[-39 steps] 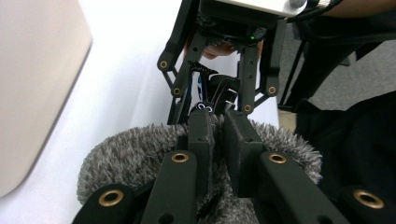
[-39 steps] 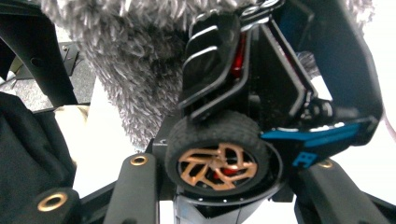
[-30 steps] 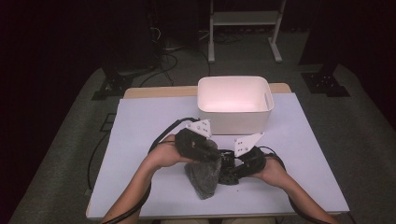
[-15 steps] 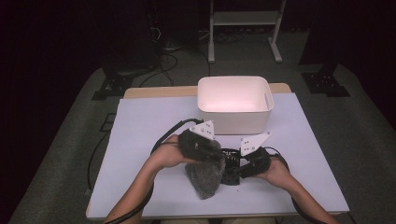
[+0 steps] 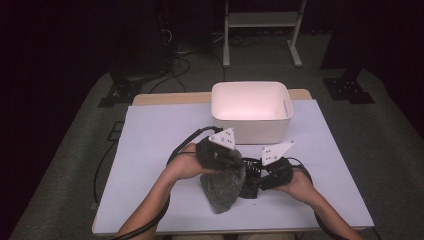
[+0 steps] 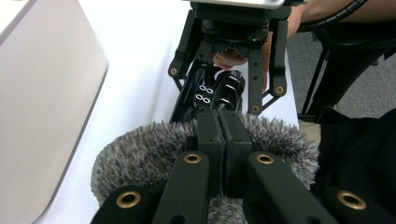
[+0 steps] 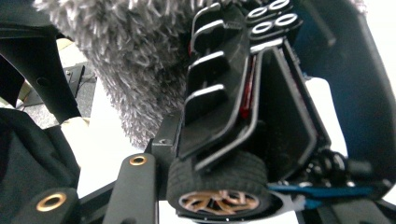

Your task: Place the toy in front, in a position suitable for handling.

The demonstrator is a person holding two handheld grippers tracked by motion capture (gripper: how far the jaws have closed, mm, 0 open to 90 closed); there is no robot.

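My left gripper (image 5: 239,166) is shut on a grey fluffy cloth (image 5: 222,190) that hangs from it over the table's front middle. In the left gripper view its jaws (image 6: 223,140) meet with the cloth (image 6: 140,158) bunched around them. Facing it from the right, my right gripper (image 5: 254,176) is shut on a black toy car (image 5: 250,187), held tilted. In the left gripper view the right gripper (image 6: 229,70) grips the toy car (image 6: 219,91) just beyond the cloth. In the right gripper view the toy car (image 7: 233,112) shows a bronze-spoked wheel (image 7: 219,196), with the cloth (image 7: 135,60) against its upper left.
A white plastic bin (image 5: 250,107) stands open at the table's back middle, just behind the grippers. A pale sheet (image 5: 150,150) covers the table. Cables trail from both grippers, and a metal stand (image 5: 260,20) stands on the floor beyond the table.
The left gripper with the cloth has edged slightly right, toward the car. The right gripper and the car have barely moved.
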